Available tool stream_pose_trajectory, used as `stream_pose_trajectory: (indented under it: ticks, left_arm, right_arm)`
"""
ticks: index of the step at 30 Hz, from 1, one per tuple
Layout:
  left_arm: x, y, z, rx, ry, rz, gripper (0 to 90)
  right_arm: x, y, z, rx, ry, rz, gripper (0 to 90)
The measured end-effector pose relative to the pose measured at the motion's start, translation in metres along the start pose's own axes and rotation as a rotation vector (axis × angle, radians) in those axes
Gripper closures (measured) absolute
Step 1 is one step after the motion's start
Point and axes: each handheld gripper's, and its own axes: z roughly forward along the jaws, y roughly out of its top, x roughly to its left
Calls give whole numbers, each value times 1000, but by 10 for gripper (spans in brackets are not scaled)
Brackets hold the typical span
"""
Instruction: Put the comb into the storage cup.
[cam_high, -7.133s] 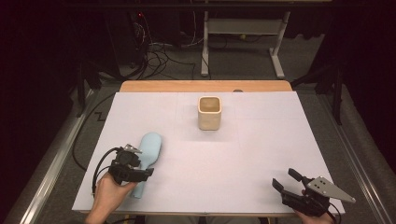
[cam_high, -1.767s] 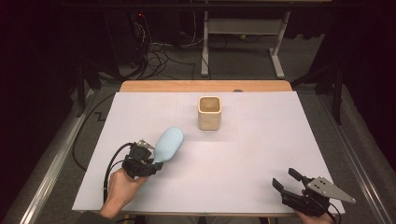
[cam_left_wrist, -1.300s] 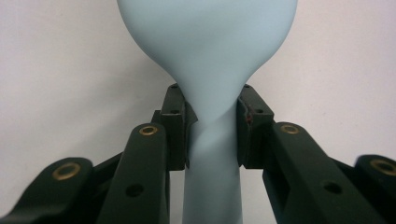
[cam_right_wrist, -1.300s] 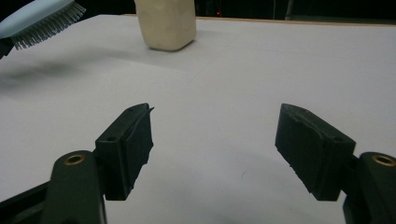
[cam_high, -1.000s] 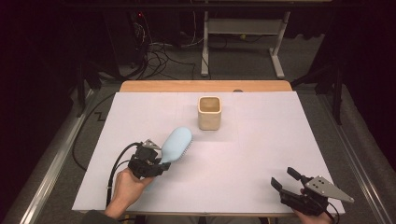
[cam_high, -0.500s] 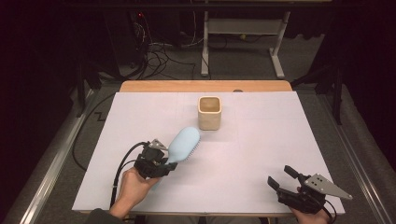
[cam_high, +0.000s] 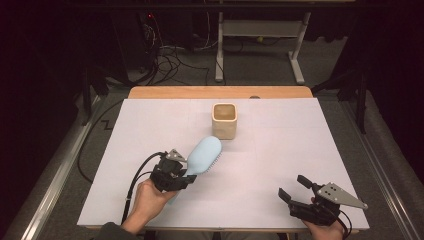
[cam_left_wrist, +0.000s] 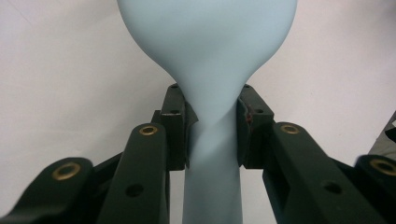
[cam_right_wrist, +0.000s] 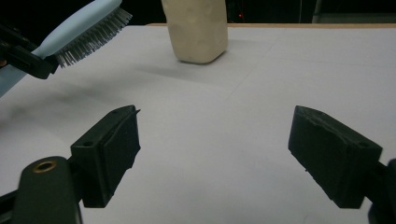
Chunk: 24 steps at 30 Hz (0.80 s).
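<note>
A light blue hairbrush (cam_high: 205, 155) hangs over the white table, bristles down, its head pointing at a beige square cup (cam_high: 224, 120) that stands upright at the centre back. My left gripper (cam_high: 186, 176) is shut on the brush's handle. In the left gripper view the pads (cam_left_wrist: 178, 130) clamp the narrow neck of the brush (cam_left_wrist: 205, 46). My right gripper (cam_high: 294, 187) sits low at the front right. Its jaws have just been opening and hold nothing. The right gripper view shows its wide-spread gripper (cam_right_wrist: 215, 149), with the brush (cam_right_wrist: 88, 32) and the cup (cam_right_wrist: 198, 28) beyond.
A white sheet covers the table (cam_high: 300, 140), with a wooden strip (cam_high: 220, 92) along the far edge. Cables (cam_high: 170, 55) and a desk frame (cam_high: 260, 45) lie on the dark floor behind it. A black cable (cam_high: 135, 185) trails from the left gripper.
The left gripper has carried the brush off the table's left side, up and right toward the cup. The right gripper's jaws have spread wider; the hand has stayed in place.
</note>
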Motion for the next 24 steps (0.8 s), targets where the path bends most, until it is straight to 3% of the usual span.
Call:
stream_pose_trajectory:
  ticks: [24]
  left_arm:
    - [-13,10,8,-6,-26,44,695]
  right_arm:
    - [19,10,26,65,88,-7,153]
